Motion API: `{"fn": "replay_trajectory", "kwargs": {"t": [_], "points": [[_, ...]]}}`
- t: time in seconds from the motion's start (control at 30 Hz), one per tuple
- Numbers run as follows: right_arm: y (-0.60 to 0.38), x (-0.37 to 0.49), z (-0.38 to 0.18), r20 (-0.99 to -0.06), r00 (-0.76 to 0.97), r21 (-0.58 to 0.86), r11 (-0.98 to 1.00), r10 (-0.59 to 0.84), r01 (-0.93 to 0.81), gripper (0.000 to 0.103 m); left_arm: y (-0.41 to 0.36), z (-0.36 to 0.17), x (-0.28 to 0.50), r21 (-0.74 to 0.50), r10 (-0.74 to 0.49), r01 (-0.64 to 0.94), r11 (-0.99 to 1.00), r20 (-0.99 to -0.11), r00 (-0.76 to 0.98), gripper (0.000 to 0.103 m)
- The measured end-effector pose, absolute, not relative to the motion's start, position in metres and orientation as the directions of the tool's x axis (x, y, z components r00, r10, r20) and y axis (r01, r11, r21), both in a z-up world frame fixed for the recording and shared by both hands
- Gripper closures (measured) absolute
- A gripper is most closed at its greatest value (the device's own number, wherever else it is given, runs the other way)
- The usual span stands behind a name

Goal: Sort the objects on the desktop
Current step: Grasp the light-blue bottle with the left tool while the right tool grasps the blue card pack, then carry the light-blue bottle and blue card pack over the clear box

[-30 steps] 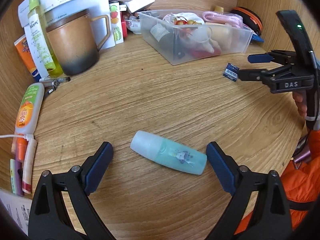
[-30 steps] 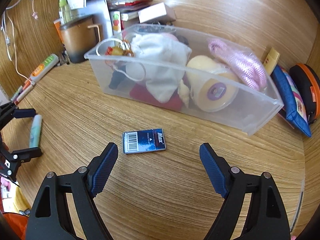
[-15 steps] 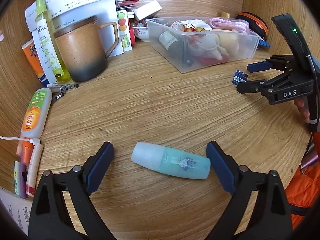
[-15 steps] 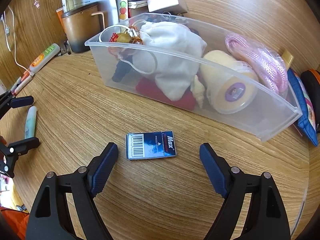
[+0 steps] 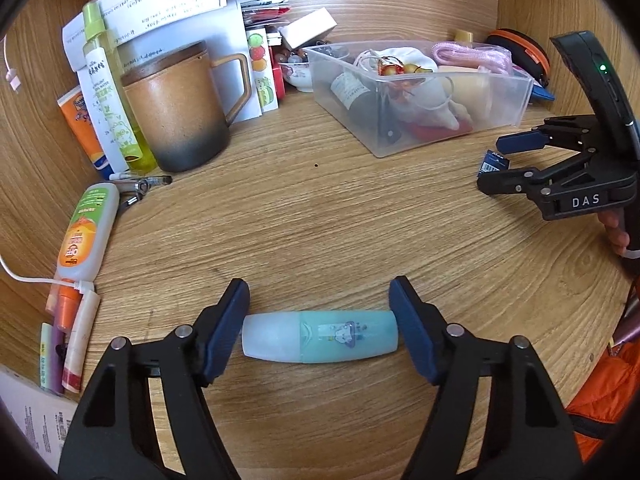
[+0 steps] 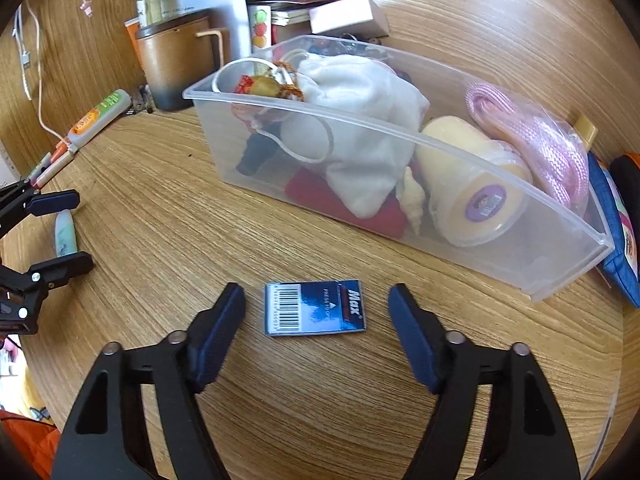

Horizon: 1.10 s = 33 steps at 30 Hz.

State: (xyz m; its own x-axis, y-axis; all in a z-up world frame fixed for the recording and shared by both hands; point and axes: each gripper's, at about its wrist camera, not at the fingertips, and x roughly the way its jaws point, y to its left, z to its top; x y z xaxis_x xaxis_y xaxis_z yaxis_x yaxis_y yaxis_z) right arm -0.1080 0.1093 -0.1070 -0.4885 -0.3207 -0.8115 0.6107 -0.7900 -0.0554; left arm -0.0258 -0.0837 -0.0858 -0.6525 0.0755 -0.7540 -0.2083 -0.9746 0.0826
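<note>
A pale teal tube [image 5: 320, 336] with a frosted cap lies flat on the wooden desk, crosswise between the fingers of my left gripper [image 5: 320, 320]. Its ends are at or almost at the pads; I cannot tell if they touch. The jaws stand wide, the tube's length apart. A small blue "Max" box [image 6: 315, 307] lies flat between the open fingers of my right gripper [image 6: 316, 320], with gaps on both sides. The clear plastic bin [image 6: 400, 148] stands just beyond it, full of items. The left wrist view shows the right gripper [image 5: 496, 164] over the box [image 5: 493, 163].
A brown mug [image 5: 180, 108], a green spray bottle [image 5: 116, 96], tubes and pens [image 5: 84, 232] crowd the desk's left side. Papers and small boxes [image 5: 256, 64] stand at the back. A blue pouch [image 6: 616, 224] and an orange case [image 5: 520, 52] lie right of the bin.
My left gripper has come down and forward around the teal tube, which now lies straight across between the narrowed jaws. My right gripper has closed in over the blue box, jaws narrower.
</note>
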Motion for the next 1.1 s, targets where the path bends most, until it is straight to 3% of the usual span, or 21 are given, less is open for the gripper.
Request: {"fn": "replay_trajectory", "kwargs": {"t": [0.33, 1.1], "points": [[0.102, -0.106, -0.106, -0.809, -0.462, -0.029, -0.759, -0.364, 0.65, 0.058, -0.091, -0.086, -0.026, 0.074, 0.037, -0.142, -0.987, -0.757, -0.652, 0.031], [0.108, -0.097, -0.093, -0.781, -0.477, -0.028, -0.74, -0.403, 0.672, 0.058, -0.082, -0.041, -0.025, 0.012, 0.078, -0.117, -0.993, -0.676, -0.732, 0.031]]}}
